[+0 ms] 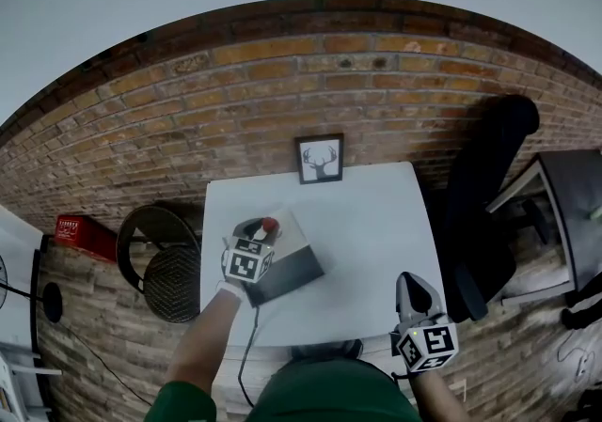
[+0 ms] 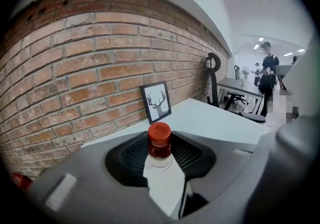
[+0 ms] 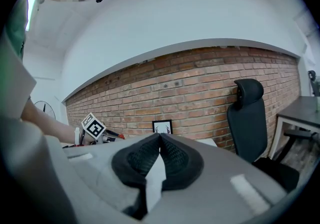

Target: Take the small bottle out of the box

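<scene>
Red at the cap and clear below, the bottle (image 2: pixel 161 165) sits between the pads of the left hand-held gripper (image 1: pixel 254 232), which is closed on it part-way. Its long axis runs along the jaws, cap pointing away toward the brick wall (image 1: pixel 282 82). From the head view this pair hangs over the grey-and-white box (image 1: pixel 293 270) at the bench's (image 1: pixel 376 223) left side. Whether the bottle's base has cleared the box rim cannot be told. The coming move, as I judge it, is a carry up and off to bare bench on the right. The left hand is the one on the job. The right hand-held gripper (image 3: pixel 160 143) waits well apart at the near right edge, jaws pressed together on nothing. The bench is white and bare but for the box and a deer frame (image 1: pixel 320 159) leaning at the wall. A red crate (image 1: pixel 80 234) and round stool (image 1: pixel 160 260) stand to the left, a black chair (image 1: pixel 484 213) to the right.
</scene>
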A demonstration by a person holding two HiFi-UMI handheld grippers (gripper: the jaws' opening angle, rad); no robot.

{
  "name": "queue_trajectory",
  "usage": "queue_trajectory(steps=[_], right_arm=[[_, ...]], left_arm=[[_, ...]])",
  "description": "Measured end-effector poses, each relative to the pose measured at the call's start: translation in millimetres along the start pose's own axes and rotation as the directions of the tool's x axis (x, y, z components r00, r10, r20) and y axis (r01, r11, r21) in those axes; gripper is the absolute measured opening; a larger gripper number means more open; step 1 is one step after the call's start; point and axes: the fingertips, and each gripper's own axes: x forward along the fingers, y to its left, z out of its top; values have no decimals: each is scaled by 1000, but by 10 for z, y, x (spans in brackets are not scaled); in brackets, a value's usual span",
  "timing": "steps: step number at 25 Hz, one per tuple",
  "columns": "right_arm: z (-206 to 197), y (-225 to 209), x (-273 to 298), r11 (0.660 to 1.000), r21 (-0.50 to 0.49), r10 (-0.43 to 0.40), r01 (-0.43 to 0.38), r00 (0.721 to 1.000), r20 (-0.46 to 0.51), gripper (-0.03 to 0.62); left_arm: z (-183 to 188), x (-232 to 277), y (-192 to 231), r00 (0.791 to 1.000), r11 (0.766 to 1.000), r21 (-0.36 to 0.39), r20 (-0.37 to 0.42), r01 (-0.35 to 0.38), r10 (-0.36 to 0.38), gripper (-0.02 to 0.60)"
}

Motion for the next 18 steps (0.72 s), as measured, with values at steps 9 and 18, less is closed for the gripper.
queue_trajectory(steps=[9,18], right_arm=[[-21,-34,-27,999,1,-40,40,999,-11,3],[-50,-17,-16,999,8,-53,53,998,-27,3]], left_arm=[[-52,217,78,1000,1000,2,-19,11,-11,146],[-129,328,101,999,1000,-1,-32,19,-20,146]])
